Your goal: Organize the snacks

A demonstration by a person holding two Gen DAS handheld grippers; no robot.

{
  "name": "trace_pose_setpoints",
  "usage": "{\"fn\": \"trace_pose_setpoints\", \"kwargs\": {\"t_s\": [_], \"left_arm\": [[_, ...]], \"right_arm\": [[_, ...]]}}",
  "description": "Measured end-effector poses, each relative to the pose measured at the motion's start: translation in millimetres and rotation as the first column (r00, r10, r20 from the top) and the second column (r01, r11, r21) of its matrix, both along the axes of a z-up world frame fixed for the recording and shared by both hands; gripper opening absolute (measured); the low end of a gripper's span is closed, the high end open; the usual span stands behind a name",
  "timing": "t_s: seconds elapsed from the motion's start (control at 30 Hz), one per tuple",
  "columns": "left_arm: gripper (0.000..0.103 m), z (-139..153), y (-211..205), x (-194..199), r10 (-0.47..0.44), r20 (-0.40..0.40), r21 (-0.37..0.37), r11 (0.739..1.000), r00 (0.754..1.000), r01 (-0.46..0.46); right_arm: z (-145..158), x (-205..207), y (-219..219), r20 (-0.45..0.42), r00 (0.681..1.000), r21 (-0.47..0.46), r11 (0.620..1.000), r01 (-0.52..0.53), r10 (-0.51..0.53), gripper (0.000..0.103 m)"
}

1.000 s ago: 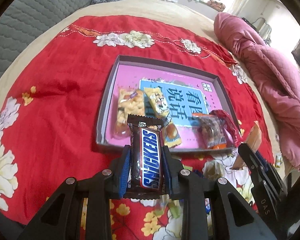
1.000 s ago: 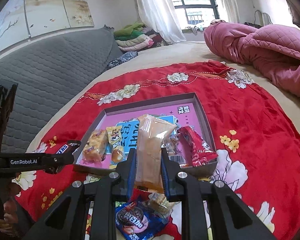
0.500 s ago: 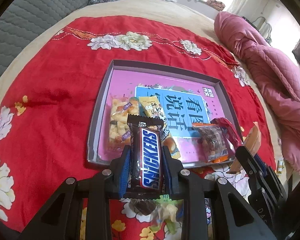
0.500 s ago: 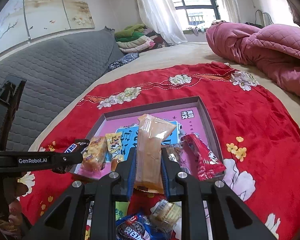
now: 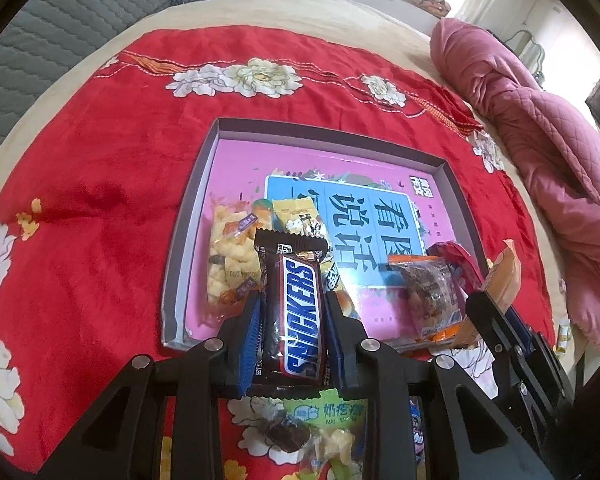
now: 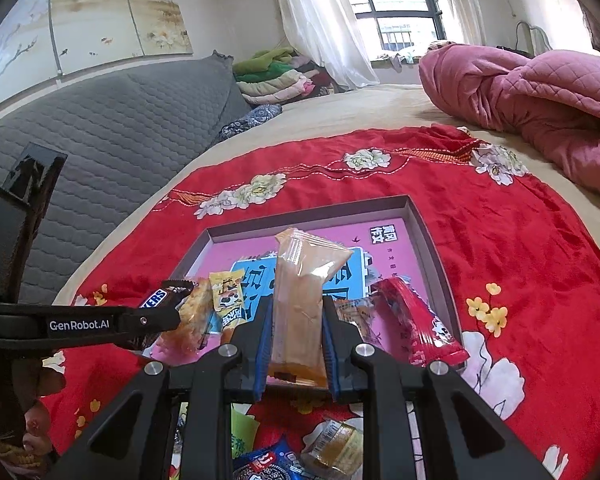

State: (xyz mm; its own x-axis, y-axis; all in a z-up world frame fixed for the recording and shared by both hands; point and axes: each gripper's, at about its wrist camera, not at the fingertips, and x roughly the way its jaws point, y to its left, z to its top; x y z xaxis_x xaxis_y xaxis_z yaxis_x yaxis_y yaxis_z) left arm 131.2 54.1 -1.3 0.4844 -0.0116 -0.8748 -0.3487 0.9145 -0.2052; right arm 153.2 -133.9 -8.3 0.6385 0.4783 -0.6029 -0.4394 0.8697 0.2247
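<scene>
Both grippers loaded up over the snack tray

The left gripper (image 5: 292,320) was clamped tight on a Snickers bar (image 5: 296,304), hanging over the near edge of the shallow tray (image 5: 188,216) on the red floral blanket (image 5: 100,160). The right gripper (image 6: 296,344) was pinched shut on a tan clear-wrapped snack (image 6: 300,292), also at the near edge. A few snacks already lay inside, like the red packet (image 6: 416,324), and an Oreo pack (image 6: 268,464) sat loose outside.
</scene>
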Motion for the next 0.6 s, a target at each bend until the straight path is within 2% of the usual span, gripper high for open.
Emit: {"fn": "trace_pose_setpoints", "kwargs": {"t_s": [0.6], "left_arm": [[0.030, -11, -2, 16, -0.016, -0.001, -0.006, 1.000, 1.000, 0.016]], "right_arm": [[-9, 14, 7, -0.013, 1.000, 0.002, 1.000, -0.008, 0.008, 0.023]]}}
